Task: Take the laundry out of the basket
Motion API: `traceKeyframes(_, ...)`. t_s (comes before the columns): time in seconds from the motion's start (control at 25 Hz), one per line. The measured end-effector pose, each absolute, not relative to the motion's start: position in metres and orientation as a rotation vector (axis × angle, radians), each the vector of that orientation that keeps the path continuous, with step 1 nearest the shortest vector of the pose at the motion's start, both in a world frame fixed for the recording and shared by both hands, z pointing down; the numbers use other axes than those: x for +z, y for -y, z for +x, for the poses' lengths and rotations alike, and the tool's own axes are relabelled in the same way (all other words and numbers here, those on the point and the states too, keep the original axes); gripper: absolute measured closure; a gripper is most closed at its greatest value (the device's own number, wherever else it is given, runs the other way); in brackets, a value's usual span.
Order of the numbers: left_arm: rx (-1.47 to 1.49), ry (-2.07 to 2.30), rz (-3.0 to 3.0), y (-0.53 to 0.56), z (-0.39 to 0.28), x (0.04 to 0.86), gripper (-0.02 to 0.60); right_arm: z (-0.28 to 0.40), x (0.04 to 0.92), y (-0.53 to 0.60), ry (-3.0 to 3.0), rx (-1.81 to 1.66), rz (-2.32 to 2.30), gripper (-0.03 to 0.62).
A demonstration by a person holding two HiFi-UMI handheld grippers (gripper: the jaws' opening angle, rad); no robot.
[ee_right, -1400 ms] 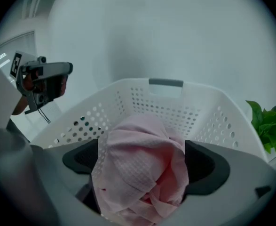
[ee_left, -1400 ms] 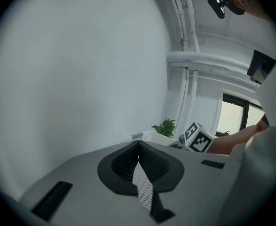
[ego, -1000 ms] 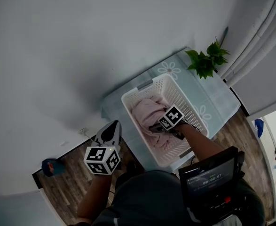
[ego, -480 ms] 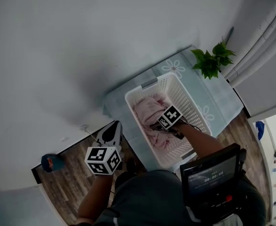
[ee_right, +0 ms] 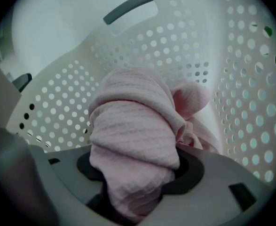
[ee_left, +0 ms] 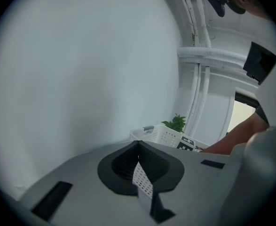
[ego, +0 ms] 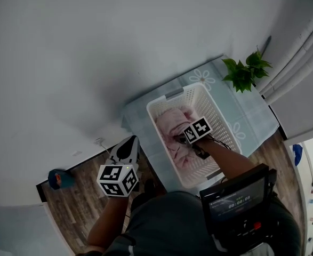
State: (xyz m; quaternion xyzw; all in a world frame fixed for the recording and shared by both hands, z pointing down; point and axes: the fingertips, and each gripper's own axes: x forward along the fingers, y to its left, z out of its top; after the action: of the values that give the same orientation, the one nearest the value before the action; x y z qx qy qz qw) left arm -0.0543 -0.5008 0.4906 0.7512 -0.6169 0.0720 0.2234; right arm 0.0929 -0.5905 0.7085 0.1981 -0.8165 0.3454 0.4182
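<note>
Head view: one white basket (ego: 221, 126), long axis running from you toward the wall; one pink laundry heap (ego: 169, 122) inside, stretched along that axis; your right gripper (ego: 179, 140) sunk into it; your left gripper (ego: 127, 146) outside the basket, to its left. Left gripper view: jaws together, nothing between; one plant (ee_left: 177, 123) beyond the basket. Right gripper view: jaws, just closing, clamp one pink fold that rises toward the one grey handle (ee_right: 128, 7).

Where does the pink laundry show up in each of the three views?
Head view: pink laundry lies right of centre, inside the white basket.
Left gripper view: not visible; only the basket's outer wall shows.
Right gripper view: centre, bunched between the right tongs, whose jaws have just been closing.
Shared landmark: the basket's grey handle.
</note>
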Motion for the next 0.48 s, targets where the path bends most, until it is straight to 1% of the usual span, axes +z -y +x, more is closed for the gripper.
traceKeyframes(0.32,0.187,1.78,2.044,0.477,-0.059,0.478,0.574,0.086,0.686,0.586,2.122,1.021,0.437,0.29)
traceKeyframes(0.48,0.175,1.803,2.032,0.464,-0.056,0.472,0.574,0.082,0.653,0.586,2.205,1.049,0.425,0.292)
